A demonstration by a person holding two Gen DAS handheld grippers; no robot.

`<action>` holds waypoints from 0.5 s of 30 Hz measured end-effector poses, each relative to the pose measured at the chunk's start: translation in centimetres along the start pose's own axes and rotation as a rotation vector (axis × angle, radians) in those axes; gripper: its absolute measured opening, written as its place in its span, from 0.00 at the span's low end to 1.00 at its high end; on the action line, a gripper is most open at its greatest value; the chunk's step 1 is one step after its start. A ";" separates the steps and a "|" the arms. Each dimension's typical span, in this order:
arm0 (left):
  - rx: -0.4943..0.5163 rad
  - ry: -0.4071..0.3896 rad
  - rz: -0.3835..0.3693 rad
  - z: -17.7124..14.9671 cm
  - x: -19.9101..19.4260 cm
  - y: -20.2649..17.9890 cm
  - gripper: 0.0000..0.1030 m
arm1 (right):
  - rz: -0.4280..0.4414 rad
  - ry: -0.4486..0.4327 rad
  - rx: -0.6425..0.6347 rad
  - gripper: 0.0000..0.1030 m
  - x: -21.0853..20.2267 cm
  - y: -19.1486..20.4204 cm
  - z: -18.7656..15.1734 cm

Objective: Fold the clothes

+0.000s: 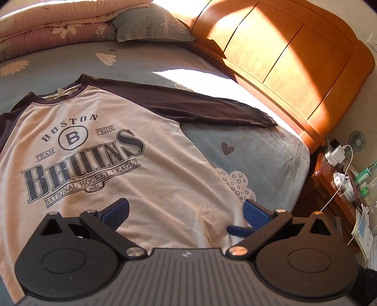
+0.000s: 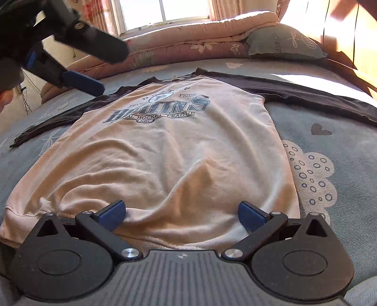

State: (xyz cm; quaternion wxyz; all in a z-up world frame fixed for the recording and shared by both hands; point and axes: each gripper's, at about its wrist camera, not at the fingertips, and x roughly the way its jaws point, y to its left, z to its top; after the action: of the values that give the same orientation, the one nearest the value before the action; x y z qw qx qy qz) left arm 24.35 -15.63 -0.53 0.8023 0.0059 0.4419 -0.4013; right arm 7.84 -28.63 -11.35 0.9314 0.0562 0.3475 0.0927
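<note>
A cream raglan shirt (image 1: 99, 146) (image 2: 179, 146) with dark sleeves and a blue "Boston Bruins" print lies flat, face up, on the bed. Its right sleeve (image 1: 207, 106) (image 2: 318, 96) stretches toward the headboard; its left sleeve (image 2: 54, 120) stretches the other way. My left gripper (image 1: 186, 211) hovers open above the shirt's lower body. It also shows in the right wrist view as the left gripper (image 2: 80, 77), raised above the left shoulder. My right gripper (image 2: 181, 211) stands open just over the wrinkled hem (image 2: 165, 237), with nothing between its blue fingers (image 2: 113, 215).
The bed has a grey-blue patterned sheet (image 1: 254, 150) (image 2: 329, 146). A folded pink quilt (image 1: 54, 21) (image 2: 195, 30) and a grey pillow (image 1: 153, 23) (image 2: 285, 42) lie at the far side. A wooden headboard (image 1: 282, 54) and a cluttered nightstand (image 1: 337, 179) stand right.
</note>
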 end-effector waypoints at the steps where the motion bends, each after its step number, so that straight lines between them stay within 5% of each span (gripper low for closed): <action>1: -0.008 0.008 -0.022 1.4 1.7 -0.2 0.99 | 0.002 0.000 0.002 1.00 0.0 -0.1 0.0; 6: -0.112 0.058 -0.094 6.5 10.3 0.3 0.99 | 0.014 -0.004 0.004 1.00 -0.1 -0.2 -0.1; 11: -0.198 0.161 -0.063 7.5 17.7 1.9 0.98 | 0.019 -0.005 -0.008 1.00 -0.2 -0.2 -0.2; 15: -0.204 0.119 -0.087 9.1 20.4 1.3 0.98 | 0.034 -0.013 0.008 1.00 -0.2 -0.5 -0.1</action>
State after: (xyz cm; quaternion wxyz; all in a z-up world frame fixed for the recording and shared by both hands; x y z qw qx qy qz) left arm 37.44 -31.07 -10.00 0.7531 -0.0711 0.5269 -0.3875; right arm 7.68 -29.17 -11.43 0.9317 0.0663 0.3409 0.1067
